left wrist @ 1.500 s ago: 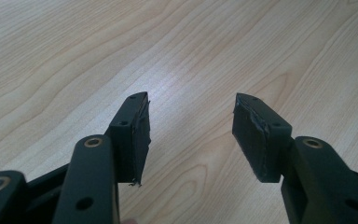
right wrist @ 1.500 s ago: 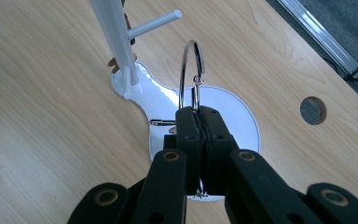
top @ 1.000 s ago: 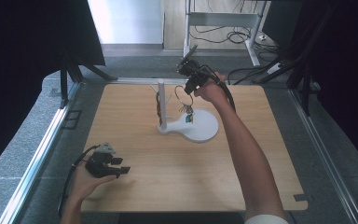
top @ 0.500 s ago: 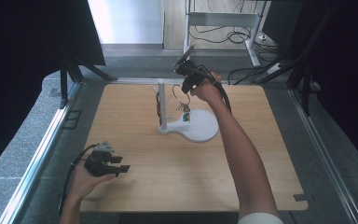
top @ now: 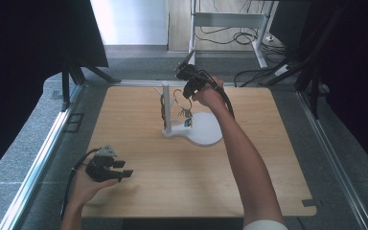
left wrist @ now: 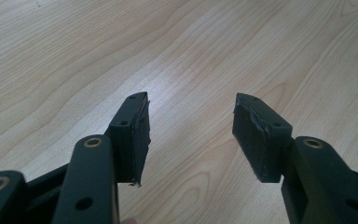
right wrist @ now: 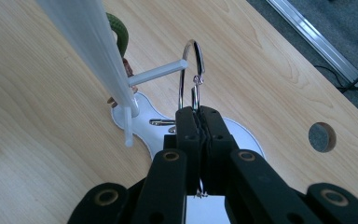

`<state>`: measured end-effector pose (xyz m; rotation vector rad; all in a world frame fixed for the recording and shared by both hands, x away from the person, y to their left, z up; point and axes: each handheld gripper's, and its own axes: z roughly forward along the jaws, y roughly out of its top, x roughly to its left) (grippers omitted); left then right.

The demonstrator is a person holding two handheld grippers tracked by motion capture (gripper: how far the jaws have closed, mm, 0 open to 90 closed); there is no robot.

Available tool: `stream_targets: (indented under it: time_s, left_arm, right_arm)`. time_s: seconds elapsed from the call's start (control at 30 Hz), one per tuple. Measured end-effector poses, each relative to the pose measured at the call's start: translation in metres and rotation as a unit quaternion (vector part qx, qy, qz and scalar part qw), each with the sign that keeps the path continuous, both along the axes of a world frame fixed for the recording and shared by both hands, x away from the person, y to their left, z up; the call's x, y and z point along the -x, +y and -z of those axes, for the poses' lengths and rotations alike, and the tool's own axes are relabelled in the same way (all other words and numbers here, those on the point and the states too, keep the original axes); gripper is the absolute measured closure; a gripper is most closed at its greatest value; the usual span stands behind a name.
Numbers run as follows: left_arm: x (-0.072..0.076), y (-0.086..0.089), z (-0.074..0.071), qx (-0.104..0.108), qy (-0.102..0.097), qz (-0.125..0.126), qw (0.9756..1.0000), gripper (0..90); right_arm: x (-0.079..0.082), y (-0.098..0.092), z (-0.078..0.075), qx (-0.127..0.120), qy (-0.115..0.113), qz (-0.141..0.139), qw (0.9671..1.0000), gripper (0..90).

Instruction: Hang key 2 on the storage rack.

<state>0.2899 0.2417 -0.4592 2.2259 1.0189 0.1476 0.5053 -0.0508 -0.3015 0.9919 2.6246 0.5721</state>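
A white stand has an upright post [top: 166, 108] on a flat white base [top: 206, 132], near the far middle of the wooden table. My right gripper [top: 187, 92] hangs over it, shut on a metal key ring [right wrist: 200, 58]. In the right gripper view the jaws [right wrist: 199, 112] pinch the ring's lower part, and its loop sits just beside the tip of a white peg [right wrist: 158, 73] sticking out of the post [right wrist: 98, 42]. Small items [top: 186, 115] hang low by the post. My left gripper [top: 126, 168] rests at the front left, open, with bare wood between its pads [left wrist: 191, 116].
A green cord [right wrist: 119, 30] hangs behind the post. A round hole [right wrist: 322, 136] is cut in the tabletop to the right of the base. Metal rails [top: 38, 158] run along the table's sides, and cables lie on the floor beyond the far edge.
My right gripper has drifted slightly left, toward the post, with the ring still in it. The left gripper has stayed where it was.
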Motion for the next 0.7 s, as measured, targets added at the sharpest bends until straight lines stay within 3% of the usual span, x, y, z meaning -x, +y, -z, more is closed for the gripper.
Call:
stream_targets:
  time_s: [0.7]
  left_arm:
    - [0.0, -0.001, 0.0, -0.003, 0.0, 0.002, 1.0, 46.8]
  right_arm:
    - [0.013, 0.007, 0.022, -0.015, 0.015, -0.017, 0.9996, 87.3]
